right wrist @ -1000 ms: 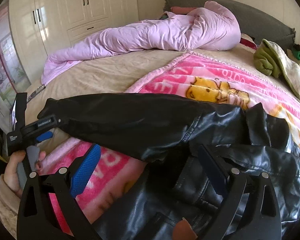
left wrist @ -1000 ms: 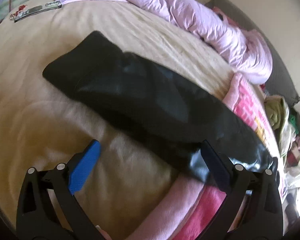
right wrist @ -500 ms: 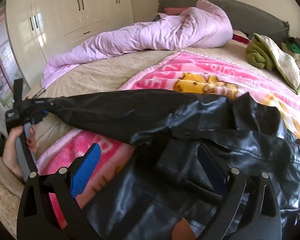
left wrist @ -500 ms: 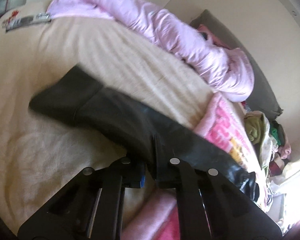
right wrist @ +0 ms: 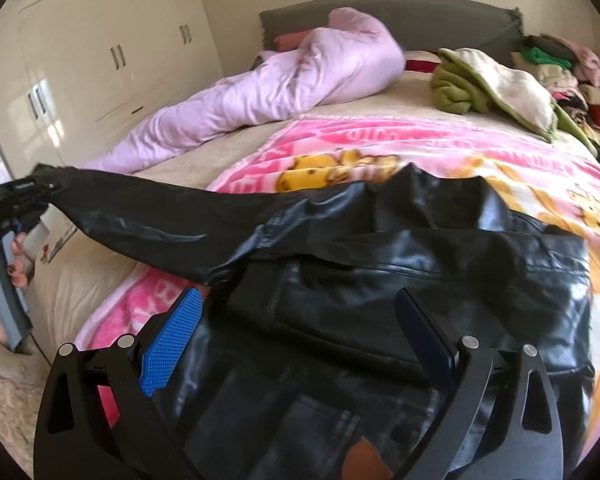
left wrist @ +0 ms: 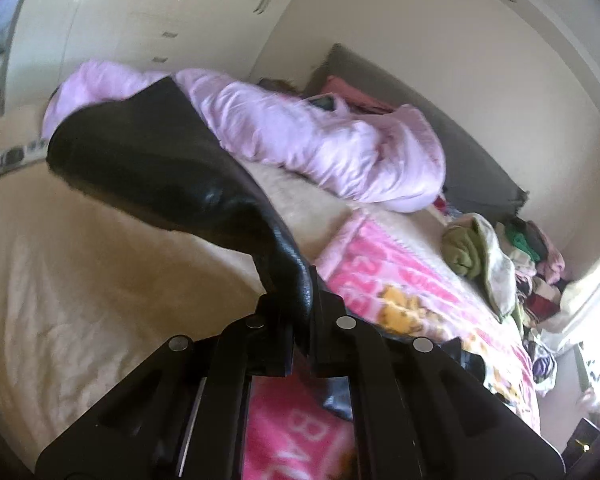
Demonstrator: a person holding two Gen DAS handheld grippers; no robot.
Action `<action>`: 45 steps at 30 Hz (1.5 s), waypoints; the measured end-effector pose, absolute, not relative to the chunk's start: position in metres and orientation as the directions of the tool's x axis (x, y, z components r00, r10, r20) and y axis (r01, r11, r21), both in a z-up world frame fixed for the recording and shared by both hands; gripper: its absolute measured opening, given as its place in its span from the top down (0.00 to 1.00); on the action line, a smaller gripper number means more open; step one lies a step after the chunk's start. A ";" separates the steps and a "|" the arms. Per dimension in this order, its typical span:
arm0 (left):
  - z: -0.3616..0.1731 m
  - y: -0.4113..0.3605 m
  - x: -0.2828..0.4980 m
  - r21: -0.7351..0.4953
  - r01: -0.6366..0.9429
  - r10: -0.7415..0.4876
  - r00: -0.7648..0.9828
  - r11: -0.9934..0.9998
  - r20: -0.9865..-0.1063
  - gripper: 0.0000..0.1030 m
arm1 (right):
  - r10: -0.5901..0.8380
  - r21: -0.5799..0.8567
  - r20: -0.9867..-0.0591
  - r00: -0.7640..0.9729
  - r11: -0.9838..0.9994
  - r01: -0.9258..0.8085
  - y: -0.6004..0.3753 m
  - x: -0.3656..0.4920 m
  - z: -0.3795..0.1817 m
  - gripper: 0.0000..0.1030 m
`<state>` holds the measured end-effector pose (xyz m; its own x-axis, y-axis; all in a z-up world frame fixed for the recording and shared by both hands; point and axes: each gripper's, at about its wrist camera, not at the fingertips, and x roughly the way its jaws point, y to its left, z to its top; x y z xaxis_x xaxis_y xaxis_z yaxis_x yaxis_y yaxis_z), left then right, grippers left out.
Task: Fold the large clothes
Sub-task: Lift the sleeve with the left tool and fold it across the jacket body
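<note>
The left gripper (left wrist: pixel 300 320) is clenched on the sleeve (left wrist: pixel 160 168) of the black leather jacket (right wrist: pixel 380 280), lifting it clear of the bed (left wrist: pixel 60 280) toward the upper left of the left wrist view. In the right wrist view the jacket's body lies across the pink blanket (right wrist: pixel 380 140) at centre, and the right gripper (right wrist: pixel 296 344) hovers over it, released, its blue pads (right wrist: pixel 172 344) wide apart. A lilac duvet (right wrist: pixel 280 80) lies bunched behind.
</note>
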<state>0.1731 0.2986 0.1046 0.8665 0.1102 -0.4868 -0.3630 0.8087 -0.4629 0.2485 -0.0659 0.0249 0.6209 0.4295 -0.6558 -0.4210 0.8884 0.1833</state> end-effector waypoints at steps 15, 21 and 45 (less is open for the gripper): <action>0.172 0.152 0.186 -0.320 -0.080 -0.035 0.940 0.944 -0.338 1.00 | 0.391 0.259 -0.610 0.689 0.920 -0.293 -0.175 0.225 0.037 0.07; 0.165 0.089 0.194 -0.259 0.053 -0.141 0.931 0.964 -0.335 1.00 | 0.363 0.286 -0.602 0.711 0.930 -0.232 -0.208 0.219 0.034 0.07; 0.019 -0.072 0.233 -0.031 0.377 -0.311 0.712 0.926 -0.629 0.96 | 0.245 0.438 -0.618 0.747 0.897 0.068 -0.330 0.217 0.008 0.07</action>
<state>0.2335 -0.0718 0.0190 0.7122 -0.3110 -0.6293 0.3770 0.9257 -0.0308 0.2169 -0.3301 0.0077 0.7468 0.2452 -0.6181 0.0678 0.8966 0.4375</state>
